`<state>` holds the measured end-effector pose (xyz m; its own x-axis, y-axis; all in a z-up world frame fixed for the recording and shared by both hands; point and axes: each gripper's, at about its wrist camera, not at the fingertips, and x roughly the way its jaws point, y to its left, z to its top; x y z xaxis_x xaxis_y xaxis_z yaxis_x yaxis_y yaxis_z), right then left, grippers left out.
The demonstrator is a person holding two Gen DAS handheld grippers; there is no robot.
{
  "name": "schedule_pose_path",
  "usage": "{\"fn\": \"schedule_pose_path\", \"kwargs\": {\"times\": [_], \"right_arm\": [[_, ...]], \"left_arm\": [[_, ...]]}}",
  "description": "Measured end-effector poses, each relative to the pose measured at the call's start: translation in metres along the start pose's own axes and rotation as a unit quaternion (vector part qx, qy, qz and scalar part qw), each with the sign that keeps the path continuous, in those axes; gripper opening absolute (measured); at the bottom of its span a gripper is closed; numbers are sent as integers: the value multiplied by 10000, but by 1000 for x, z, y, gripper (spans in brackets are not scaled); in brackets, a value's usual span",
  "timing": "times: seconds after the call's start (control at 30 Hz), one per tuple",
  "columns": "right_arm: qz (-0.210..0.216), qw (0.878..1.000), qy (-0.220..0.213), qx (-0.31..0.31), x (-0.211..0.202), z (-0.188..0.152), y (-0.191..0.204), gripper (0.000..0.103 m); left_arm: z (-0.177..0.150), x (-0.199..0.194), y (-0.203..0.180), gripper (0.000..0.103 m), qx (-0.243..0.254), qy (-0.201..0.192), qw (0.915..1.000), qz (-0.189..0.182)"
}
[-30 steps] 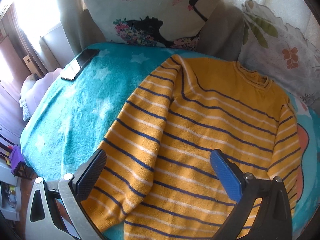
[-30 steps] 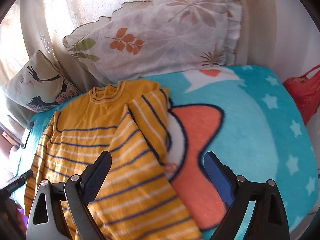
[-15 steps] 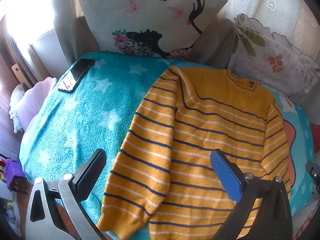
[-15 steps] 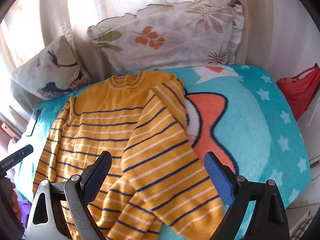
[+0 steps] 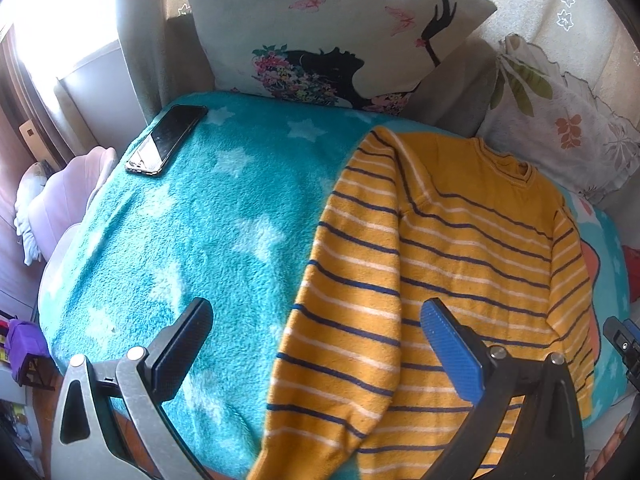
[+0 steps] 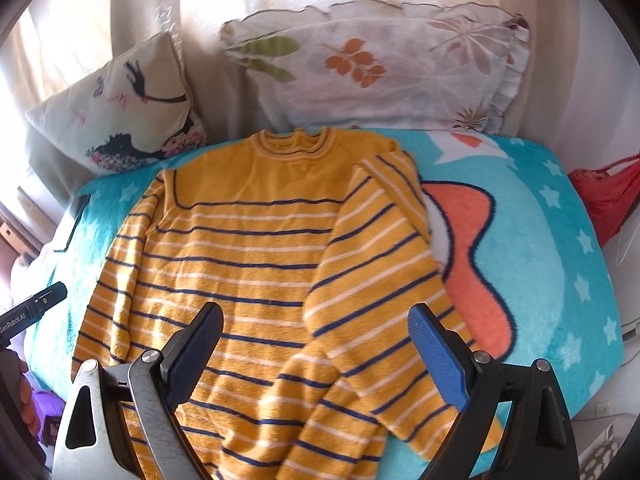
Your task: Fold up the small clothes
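A small yellow sweater [image 5: 460, 248] with navy and white stripes lies flat, neck away from me, on a teal star blanket [image 5: 192, 240]. It also shows in the right wrist view [image 6: 248, 248]. Both sleeves lie down along the body's sides. My left gripper [image 5: 316, 340] is open and empty, above the sweater's left sleeve near the front edge. My right gripper [image 6: 316, 348] is open and empty, above the lower body and right sleeve [image 6: 384, 280].
A black phone [image 5: 166, 140] lies on the blanket's far left corner. Two cushions [image 5: 332, 32] [image 6: 380, 68] lean against the back. An orange star shape [image 6: 468, 256] marks the blanket right of the sweater. A red bag [image 6: 608, 196] hangs at the right.
Both grippers have pulled back and up from the sweater, so more of it and the blanket is in view. The sweater has not moved.
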<state>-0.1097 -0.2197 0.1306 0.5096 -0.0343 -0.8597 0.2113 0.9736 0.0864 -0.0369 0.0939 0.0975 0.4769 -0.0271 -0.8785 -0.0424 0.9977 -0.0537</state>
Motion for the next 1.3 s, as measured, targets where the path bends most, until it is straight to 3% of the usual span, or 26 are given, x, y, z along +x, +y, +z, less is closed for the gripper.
{"fn": "schedule_pose_path", "kwargs": {"times": [0.13, 0.23, 0.3, 0.37, 0.43, 0.5, 0.63, 0.77, 0.87, 1.0, 1.2, 1.27, 1.3], "right_arm": [[-61, 9999, 119, 38, 8, -3, 7, 96], [-143, 9997, 198, 98, 12, -6, 8, 96], [-211, 9994, 229, 122, 13, -8, 8, 96], [-276, 9992, 252, 137, 13, -11, 8, 96], [-348, 9989, 269, 134, 13, -12, 9, 96], [-441, 9986, 287, 112, 12, -13, 9, 96], [-803, 9967, 119, 50, -3, -10, -6, 95], [-1275, 9910, -6, 414, -20, -2, -53, 95], [-1348, 9860, 23, 980, -20, -4, -105, 96], [-1011, 9849, 391, 1354, 7, -16, -154, 96], [-417, 9882, 1078, 1003, 59, -44, -163, 96], [-318, 9897, 1245, 630, 69, -52, -150, 87], [-169, 9924, 1146, 403, 65, -51, -142, 73]], "left_arm": [[-7, 33, 11, 103, 201, 187, 9996, 36], [-15, 71, 19, 102, 408, 581, 9975, -44], [-21, 93, 21, 91, 426, 929, 9941, -360], [-23, 89, 12, 86, 724, 619, 9950, -293], [-22, 86, 3, 64, 904, 583, 9935, -359], [-17, 78, 0, 4, 968, 629, 9930, -237], [-4, 68, 32, 4, 456, 680, 9966, 73], [4, 63, 89, 4, -137, 566, 9945, 869], [7, 55, 114, 8, -472, 540, 9948, 721], [2, 22, 109, 21, -581, 250, 9957, 675], [-18, -19, 68, 28, -697, -5, 9957, 606], [-19, -31, 52, 28, -719, -76, 9956, 600], [-20, -34, 45, 29, -715, -137, 9957, 582]]}}
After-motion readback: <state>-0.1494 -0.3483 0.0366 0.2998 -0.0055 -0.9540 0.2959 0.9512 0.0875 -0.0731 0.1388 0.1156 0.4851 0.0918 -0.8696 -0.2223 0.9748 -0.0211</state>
